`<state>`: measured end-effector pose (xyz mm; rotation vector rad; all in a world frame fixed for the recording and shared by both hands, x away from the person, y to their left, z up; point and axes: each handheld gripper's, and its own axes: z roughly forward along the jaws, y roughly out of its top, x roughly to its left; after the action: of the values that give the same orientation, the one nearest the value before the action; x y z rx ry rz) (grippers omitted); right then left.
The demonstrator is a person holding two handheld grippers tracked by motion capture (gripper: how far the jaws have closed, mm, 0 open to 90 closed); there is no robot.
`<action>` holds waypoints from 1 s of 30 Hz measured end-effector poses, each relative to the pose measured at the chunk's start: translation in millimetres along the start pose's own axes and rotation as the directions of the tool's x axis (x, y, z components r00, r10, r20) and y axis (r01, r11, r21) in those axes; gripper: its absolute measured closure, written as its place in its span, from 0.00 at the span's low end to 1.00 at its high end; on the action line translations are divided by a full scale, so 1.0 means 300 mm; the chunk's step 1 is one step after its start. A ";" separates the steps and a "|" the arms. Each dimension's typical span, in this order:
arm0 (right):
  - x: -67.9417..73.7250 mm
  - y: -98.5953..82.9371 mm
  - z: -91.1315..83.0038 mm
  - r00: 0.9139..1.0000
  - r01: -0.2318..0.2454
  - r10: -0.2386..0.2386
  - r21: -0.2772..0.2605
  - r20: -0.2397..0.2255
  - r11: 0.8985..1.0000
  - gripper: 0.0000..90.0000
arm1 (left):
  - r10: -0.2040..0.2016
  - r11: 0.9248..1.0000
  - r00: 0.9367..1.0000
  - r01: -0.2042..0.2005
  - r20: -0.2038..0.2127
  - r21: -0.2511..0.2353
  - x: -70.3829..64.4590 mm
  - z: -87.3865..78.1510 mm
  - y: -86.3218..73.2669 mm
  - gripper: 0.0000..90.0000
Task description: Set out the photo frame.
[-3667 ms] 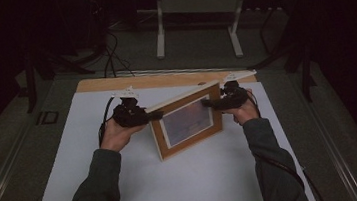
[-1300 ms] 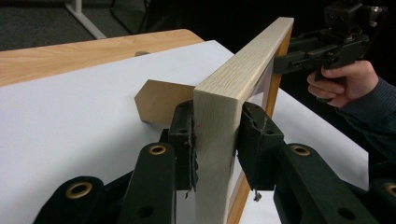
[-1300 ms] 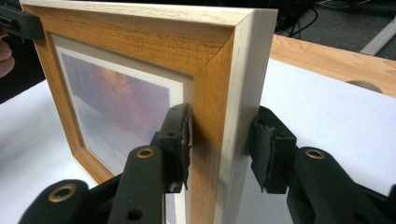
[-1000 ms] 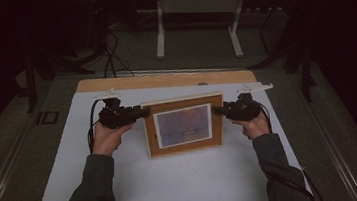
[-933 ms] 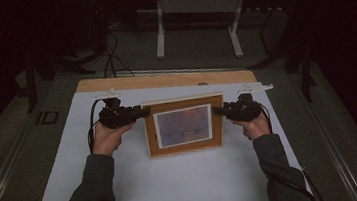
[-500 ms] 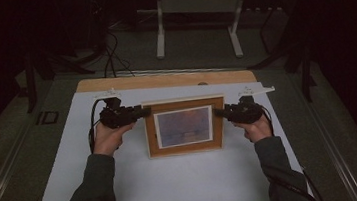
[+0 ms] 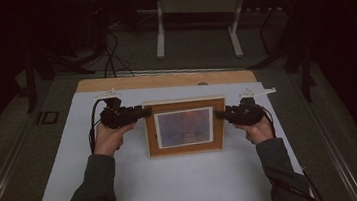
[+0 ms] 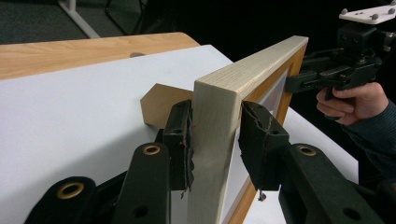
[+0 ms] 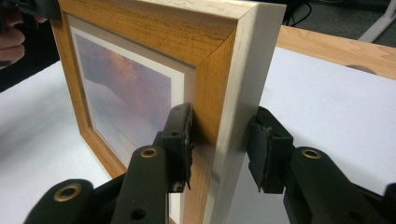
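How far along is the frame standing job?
Done: picture frame is upright on the white sheet, brown back stand folded out behind. In hand: left gripper and right gripper each straddle a side edge. Left: release, check that it stands alone.

My rig: two black handheld grippers and a pair of dark sleeves.

I see both forearms in dark grey-green long sleeves, cuffs at the wrists. The left gripper point(image 7: 143, 113) and right gripper point(image 7: 216, 114) are black pistol-shaped bodies, each trailing a black cable and topped by a pale three-cornered plate with small studs. Up close, my jaws are black arms with brass-ringed holes, ending in worn, ragged black pads point(image 8: 181, 140).
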<state>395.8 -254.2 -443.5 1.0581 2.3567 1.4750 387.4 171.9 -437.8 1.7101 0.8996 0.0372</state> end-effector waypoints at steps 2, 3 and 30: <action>0.000 -0.001 -0.001 1.000 0.001 -0.001 0.000 -0.002 1.000 0.70 | -0.002 1.000 1.000 0.002 0.002 -0.001 0.001 0.000 -0.001 0.73; 0.000 -0.002 -0.001 1.000 0.001 -0.001 0.001 -0.002 1.000 0.70 | -0.002 1.000 1.000 0.002 0.003 -0.001 0.000 0.001 -0.002 0.72; 0.012 -0.013 -0.003 0.999 0.025 -0.025 0.019 0.027 1.000 0.59 | 0.004 1.000 1.000 -0.004 -0.016 0.022 0.000 0.007 -0.013 0.65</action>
<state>390.9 -253.5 -445.4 1.0425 2.3606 1.4239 386.3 170.5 -441.8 1.7343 0.9119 0.0440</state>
